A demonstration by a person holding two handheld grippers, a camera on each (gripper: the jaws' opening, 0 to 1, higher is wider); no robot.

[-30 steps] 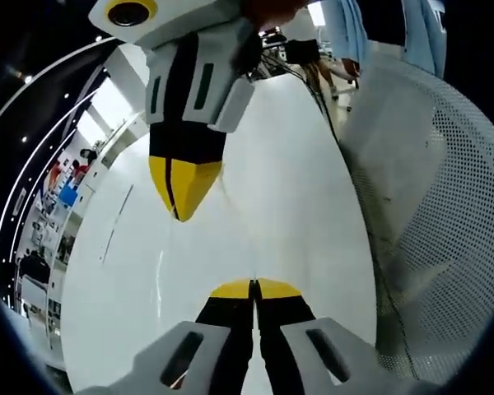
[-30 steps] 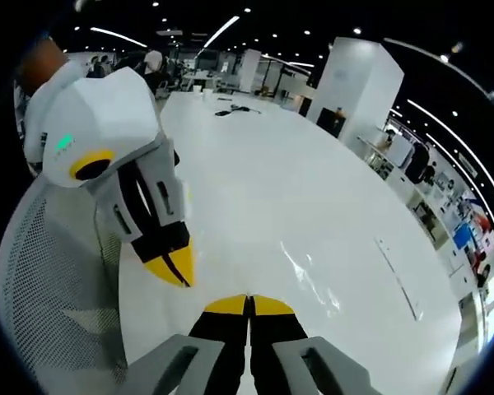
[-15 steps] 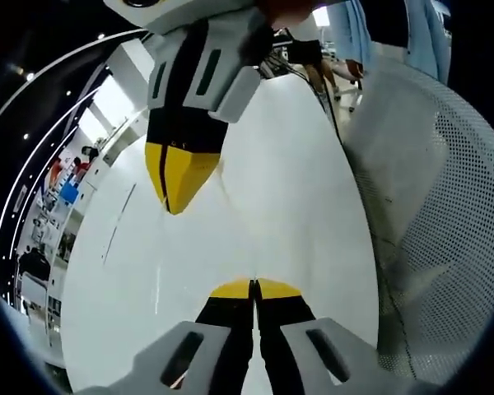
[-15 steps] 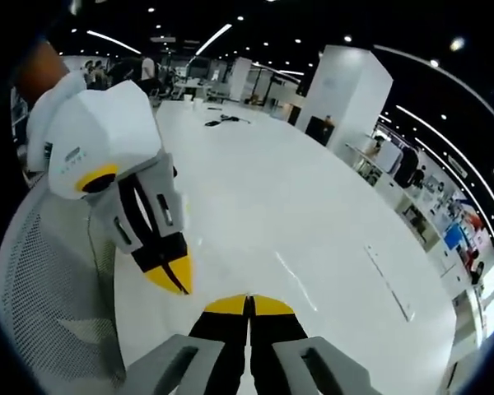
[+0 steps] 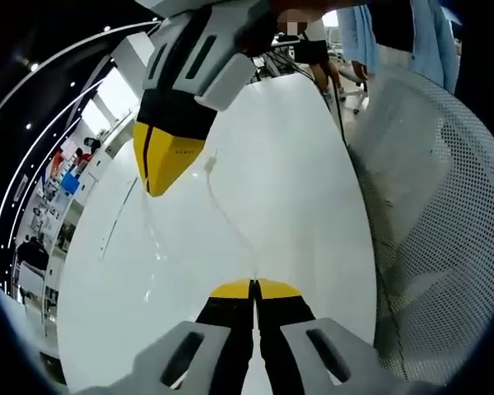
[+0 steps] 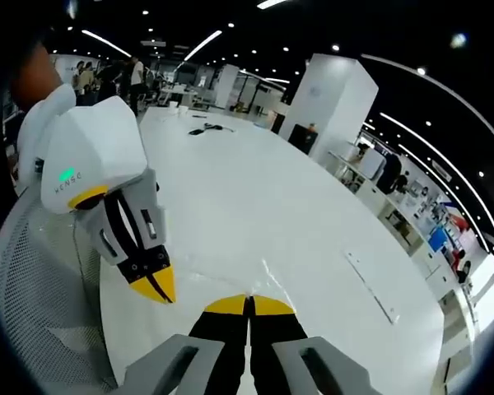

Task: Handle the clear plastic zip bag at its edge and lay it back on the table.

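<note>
The clear zip bag [image 5: 222, 206] is pinched at its edges by both gripper tips, left gripper [image 5: 254, 288] at bottom centre and right gripper [image 5: 158, 164] at upper left, above the white table [image 5: 296, 189].

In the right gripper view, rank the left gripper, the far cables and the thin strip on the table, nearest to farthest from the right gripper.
1. Left gripper, just left of the right gripper.
2. Strip, on the right, halfway up the table.
3. Cables, at the far end.
</note>
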